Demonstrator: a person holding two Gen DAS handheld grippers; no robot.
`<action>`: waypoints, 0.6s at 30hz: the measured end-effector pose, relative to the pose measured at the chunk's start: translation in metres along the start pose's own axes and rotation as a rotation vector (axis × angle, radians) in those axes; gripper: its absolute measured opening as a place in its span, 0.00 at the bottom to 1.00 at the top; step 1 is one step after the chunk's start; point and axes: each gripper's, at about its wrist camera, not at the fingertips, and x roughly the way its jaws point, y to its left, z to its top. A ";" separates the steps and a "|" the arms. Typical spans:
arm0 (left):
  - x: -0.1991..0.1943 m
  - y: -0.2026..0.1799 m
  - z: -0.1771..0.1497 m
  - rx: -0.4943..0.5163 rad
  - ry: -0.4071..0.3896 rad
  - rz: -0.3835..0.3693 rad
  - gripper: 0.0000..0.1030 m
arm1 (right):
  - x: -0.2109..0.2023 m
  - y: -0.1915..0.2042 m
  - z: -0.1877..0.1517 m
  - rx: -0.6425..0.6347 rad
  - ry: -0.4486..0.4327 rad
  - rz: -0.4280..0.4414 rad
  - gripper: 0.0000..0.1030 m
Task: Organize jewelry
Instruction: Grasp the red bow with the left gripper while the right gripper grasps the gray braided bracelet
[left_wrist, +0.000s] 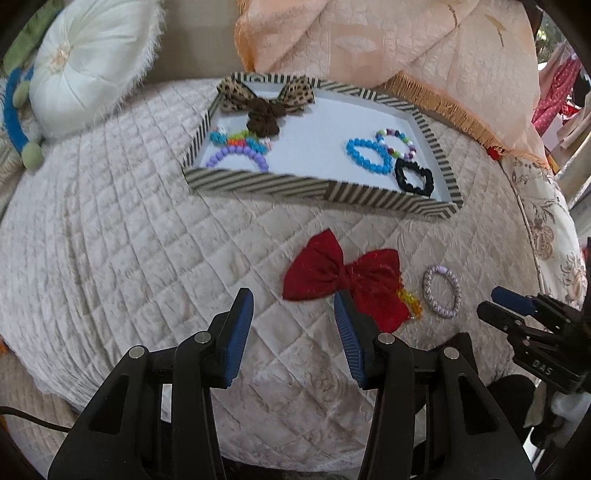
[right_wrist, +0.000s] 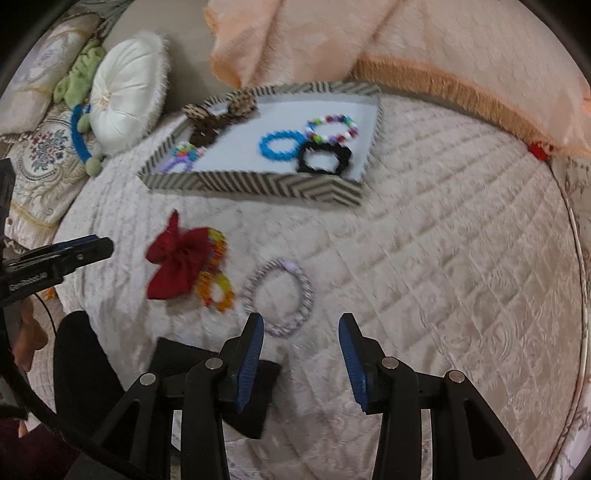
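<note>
Left tool (left_wrist: 293, 306) stood wide open, nothing between its blue pads, the right-hand pad overlapping the lower edge of the red bow (left_wrist: 347, 280) in the left wrist view (contact could not be told). Right tool (right_wrist: 301, 326) also stood open and empty, above the quilted bed cover (right_wrist: 443, 277), with the grey-lilac hair tie (right_wrist: 280, 295) just ahead of its left pad.

Count on the bed cover, outside the tray: one red bow, one hair tie, one orange-yellow beaded bracelet (right_wrist: 216, 291) half under the bow.

Count inside the striped tray (left_wrist: 258, 182): one leopard-print bow (left_wrist: 236, 94), one brown scrunchie (left_wrist: 264, 116), one blue bead bracelet (left_wrist: 367, 157), one multicolour bead bracelet (left_wrist: 397, 142), one black scrunchie (left_wrist: 413, 179), one purple bead bracelet (left_wrist: 238, 157) under a tangle of bright beads (number unclear).

One white round cushion (left_wrist: 85, 70) lay beyond the tray.
</note>
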 end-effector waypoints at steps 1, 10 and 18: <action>0.002 0.001 -0.001 -0.010 0.011 -0.016 0.44 | 0.003 -0.002 -0.001 0.003 0.006 -0.001 0.39; 0.024 0.008 0.001 -0.214 0.103 -0.182 0.53 | 0.030 0.003 0.009 -0.021 0.051 -0.003 0.39; 0.044 0.002 0.007 -0.349 0.110 -0.197 0.53 | 0.045 0.003 0.019 -0.034 0.070 -0.013 0.39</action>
